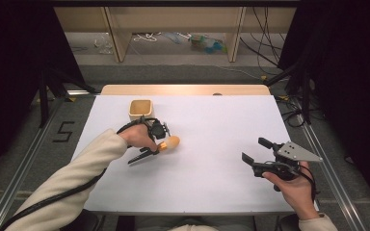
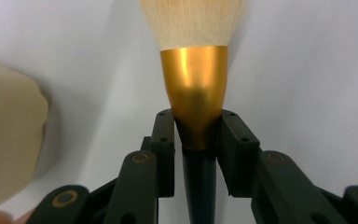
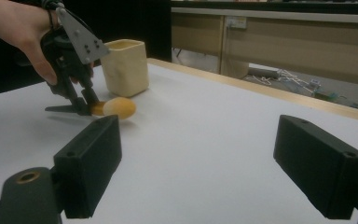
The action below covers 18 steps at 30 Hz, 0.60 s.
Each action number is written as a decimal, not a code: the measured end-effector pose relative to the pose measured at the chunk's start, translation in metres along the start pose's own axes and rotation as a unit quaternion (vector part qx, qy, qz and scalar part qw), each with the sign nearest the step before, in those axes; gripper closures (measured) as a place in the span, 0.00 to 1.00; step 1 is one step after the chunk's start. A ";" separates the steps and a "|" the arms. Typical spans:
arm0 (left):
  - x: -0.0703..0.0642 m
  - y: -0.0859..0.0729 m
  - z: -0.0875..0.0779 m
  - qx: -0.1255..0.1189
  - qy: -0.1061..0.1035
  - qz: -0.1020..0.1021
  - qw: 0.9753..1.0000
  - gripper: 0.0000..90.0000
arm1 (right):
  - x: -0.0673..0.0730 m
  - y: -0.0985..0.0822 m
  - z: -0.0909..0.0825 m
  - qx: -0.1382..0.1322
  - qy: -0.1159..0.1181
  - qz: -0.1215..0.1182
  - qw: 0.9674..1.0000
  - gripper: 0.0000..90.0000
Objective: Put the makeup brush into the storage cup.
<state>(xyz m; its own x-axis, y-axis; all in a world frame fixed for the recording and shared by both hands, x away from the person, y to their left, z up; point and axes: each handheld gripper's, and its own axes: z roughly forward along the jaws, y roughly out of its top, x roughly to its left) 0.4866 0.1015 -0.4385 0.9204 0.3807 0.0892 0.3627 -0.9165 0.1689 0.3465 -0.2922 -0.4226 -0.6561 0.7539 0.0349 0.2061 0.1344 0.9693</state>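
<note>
My left tongs (image 2: 196,133) are clamped on the makeup brush (image 2: 196,79) at its gold collar — right tongs (image 3: 209,163) spread wide over the white tabletop (image 1: 212,125), holding nothing.

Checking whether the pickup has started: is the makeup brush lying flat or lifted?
Lying flat. The makeup brush rests on the table, handle level, with the left claw shut around its gold collar.

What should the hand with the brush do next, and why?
Probably lift the brush a little off the table. The left gripper is already shut on its gold collar while the brush lies low on the table. The cup stands upright just beyond it, so raising it first seems the likely way in.
</note>
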 end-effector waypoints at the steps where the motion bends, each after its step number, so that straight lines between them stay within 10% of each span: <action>1: 0.000 0.000 -0.002 -0.006 0.003 -0.001 1.000 0.77 | 0.000 0.000 0.000 0.000 0.000 0.000 1.000 0.18; 18: -0.003 -0.008 -0.025 -0.080 0.019 -0.028 0.996 0.77 | 0.000 0.000 0.000 -0.001 0.003 0.000 1.000 0.18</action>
<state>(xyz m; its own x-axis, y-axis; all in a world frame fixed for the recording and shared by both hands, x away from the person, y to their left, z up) 0.4775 0.1110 -0.4154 0.8922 0.4379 0.1109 0.3827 -0.8632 0.3292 0.3468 -0.2919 -0.4228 -0.6612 0.7493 0.0364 0.2045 0.1334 0.9697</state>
